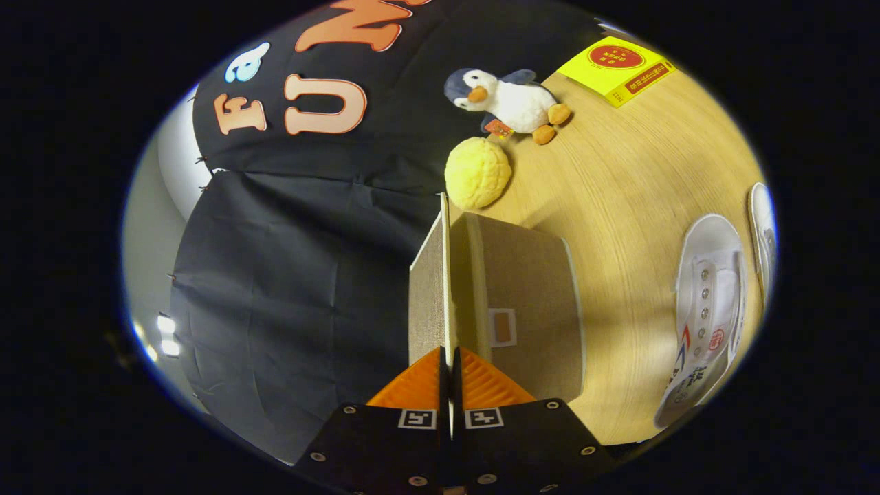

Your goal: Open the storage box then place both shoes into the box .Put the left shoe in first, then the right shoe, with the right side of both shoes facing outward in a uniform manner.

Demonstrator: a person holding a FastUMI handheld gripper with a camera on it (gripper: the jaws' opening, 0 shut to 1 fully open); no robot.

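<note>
The tongs [450, 375] are clamped tight on the lid [440, 289] of the storage box [522, 309], both fingers pressing the thin panel edge-on, one finger to each side of it with hardly any gap between them. The lid stands swung up away from the box body, its pale edge running straight ahead from the fingertips, its woven face turned toward the black booth wall [302, 275]. The box itself is a tan fabric-covered one sitting on the wooden counter [619, 199], right beside the raised lid, and there is a small label window [502, 327] on the side facing us, just past the fingertips. Beyond the far end of the lid sits a bumpy yellow ball [477, 172], close to the box's back corner. Farther on, a plush penguin [509, 100] lies on the counter near the wall, grey head, white belly, orange beak and feet. Past that, a yellow booklet [617, 69] with a red round mark rests flat on the wood. Off to the side of the box, well apart from it, a white lace-up shoe [708, 309] lies on the counter with its eyelets showing, and the second white shoe [763, 237] sits just beside it, mostly cut off. Both shoes are outside the box.
</note>
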